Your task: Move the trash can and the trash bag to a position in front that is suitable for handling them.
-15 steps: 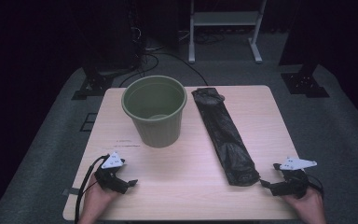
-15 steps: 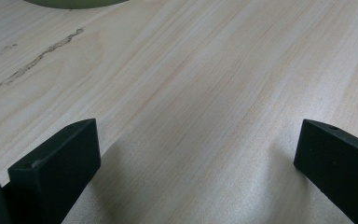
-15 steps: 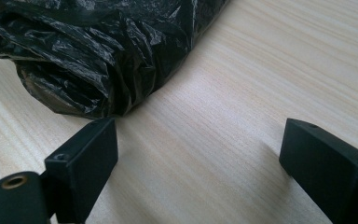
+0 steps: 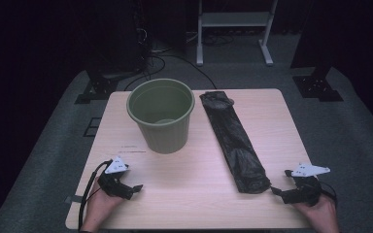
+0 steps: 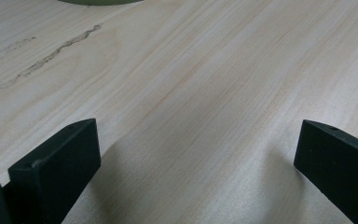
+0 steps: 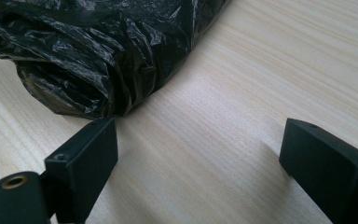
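Black bag (image 4: 233,141) lies flat beside bucket (image 4: 161,115); right gripper (image 4: 282,190) sits wide open just off its end, ready to grab, left gripper (image 4: 133,188) equally wide, empty.

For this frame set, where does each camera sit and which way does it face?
High view: above the person's side, facing forward and down on the table; shows green bucket, black bag roll, both hands with the left gripper and right gripper.
Left gripper view: low over the wood, along its open jaws toward the bucket's base.
Right gripper view: along its open jaws at the bag roll's near end.
Shared: the high and right gripper views both show the bag roll.
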`<move>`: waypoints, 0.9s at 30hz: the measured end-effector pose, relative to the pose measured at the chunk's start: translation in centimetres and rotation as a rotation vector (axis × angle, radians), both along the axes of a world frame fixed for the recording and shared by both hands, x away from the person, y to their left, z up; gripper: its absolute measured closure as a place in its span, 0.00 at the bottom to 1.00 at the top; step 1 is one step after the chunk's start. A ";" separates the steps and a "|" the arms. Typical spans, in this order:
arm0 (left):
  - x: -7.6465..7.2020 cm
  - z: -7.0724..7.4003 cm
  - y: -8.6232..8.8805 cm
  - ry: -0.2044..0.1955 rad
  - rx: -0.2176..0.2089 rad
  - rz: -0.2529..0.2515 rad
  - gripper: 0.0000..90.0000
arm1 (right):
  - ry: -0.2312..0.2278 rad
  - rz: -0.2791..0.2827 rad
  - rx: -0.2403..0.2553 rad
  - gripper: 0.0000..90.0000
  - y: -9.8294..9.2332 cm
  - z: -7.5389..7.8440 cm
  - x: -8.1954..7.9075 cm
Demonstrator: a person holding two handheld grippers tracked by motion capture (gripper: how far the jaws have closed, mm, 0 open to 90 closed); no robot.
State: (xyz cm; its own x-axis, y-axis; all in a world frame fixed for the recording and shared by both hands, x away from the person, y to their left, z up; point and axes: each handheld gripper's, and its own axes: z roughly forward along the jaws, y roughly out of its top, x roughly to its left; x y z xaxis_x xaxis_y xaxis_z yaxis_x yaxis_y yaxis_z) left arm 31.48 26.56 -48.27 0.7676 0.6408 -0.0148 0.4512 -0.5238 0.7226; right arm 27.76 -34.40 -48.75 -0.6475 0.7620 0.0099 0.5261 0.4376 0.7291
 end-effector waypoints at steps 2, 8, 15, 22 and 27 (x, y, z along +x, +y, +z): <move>0.0 0.2 0.2 0.013 -0.007 0.007 0.00 | -0.001 0.000 0.001 0.11 0.0 0.0 0.0; 0.0 0.9 0.8 0.000 -0.052 0.031 0.00 | -0.001 0.001 0.001 0.11 0.1 0.0 0.1; 0.1 2.6 1.5 -0.006 -0.098 0.049 0.00 | -0.001 0.002 0.000 0.11 0.1 0.0 0.1; 0.3 4.2 1.5 -0.002 -0.106 0.045 0.00 | -0.001 0.002 0.000 0.11 0.1 0.0 0.1; 0.6 5.4 1.2 -0.013 -0.104 0.035 0.00 | -0.001 0.002 0.000 0.11 0.1 0.0 0.1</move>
State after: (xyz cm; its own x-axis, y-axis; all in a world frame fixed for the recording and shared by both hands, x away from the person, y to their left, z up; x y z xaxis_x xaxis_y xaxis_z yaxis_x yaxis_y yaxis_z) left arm 32.11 27.80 -42.88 0.7451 0.6630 -0.0729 0.4583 -0.4295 0.7782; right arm 27.84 -34.29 -48.75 -0.6493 0.7605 0.0087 0.5242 0.4392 0.7296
